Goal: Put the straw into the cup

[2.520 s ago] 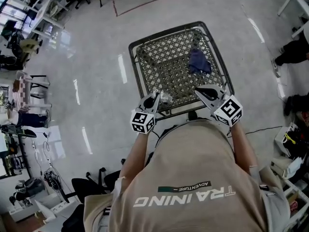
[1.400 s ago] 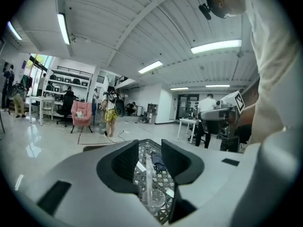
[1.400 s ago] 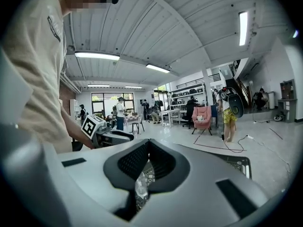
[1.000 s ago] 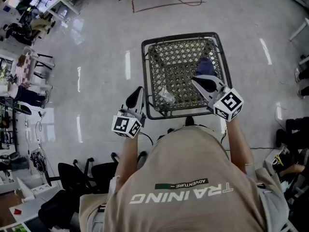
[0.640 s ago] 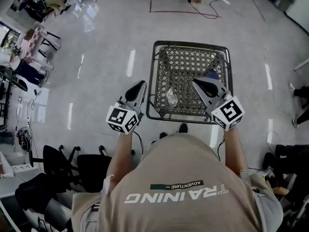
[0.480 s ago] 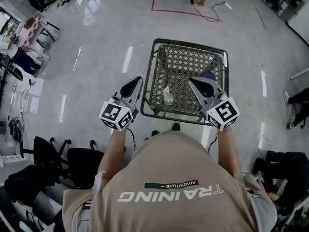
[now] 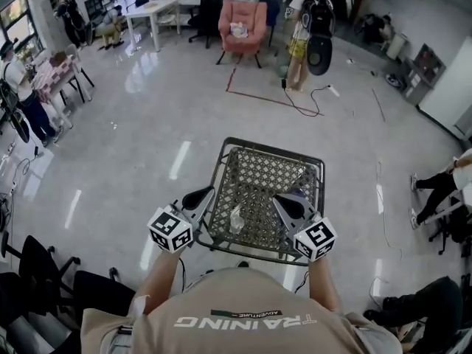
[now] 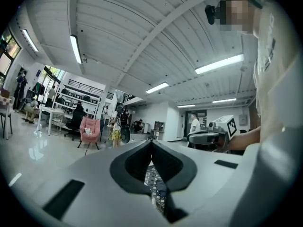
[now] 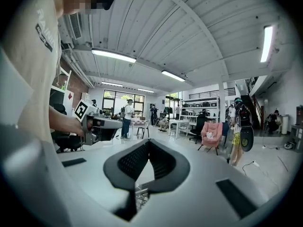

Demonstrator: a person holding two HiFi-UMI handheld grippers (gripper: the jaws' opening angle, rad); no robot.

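A clear plastic cup (image 7: 236,217) stands on the metal mesh table (image 7: 254,169), between my two grippers. No straw shows in any view. My left gripper (image 7: 199,196) hovers over the table's left edge, pointing level, its jaws shut and empty (image 8: 151,142). My right gripper (image 7: 285,202) hovers over the table's right side, its tips also meeting with nothing between them (image 9: 148,142). Each gripper shows in the other's view: the right gripper (image 8: 209,135) and the left gripper (image 9: 101,123).
A blue cloth (image 7: 298,195) lies on the mesh, partly hidden behind the right gripper. On the shiny floor beyond are a pink armchair (image 7: 243,23), a standing person (image 7: 304,29) and a red cable (image 7: 291,100). Office chairs (image 7: 44,275) stand at the lower left.
The left gripper drew back from beside the cup to the table's left edge. Both grippers rose a little, and the head view tipped up to take in the far room.
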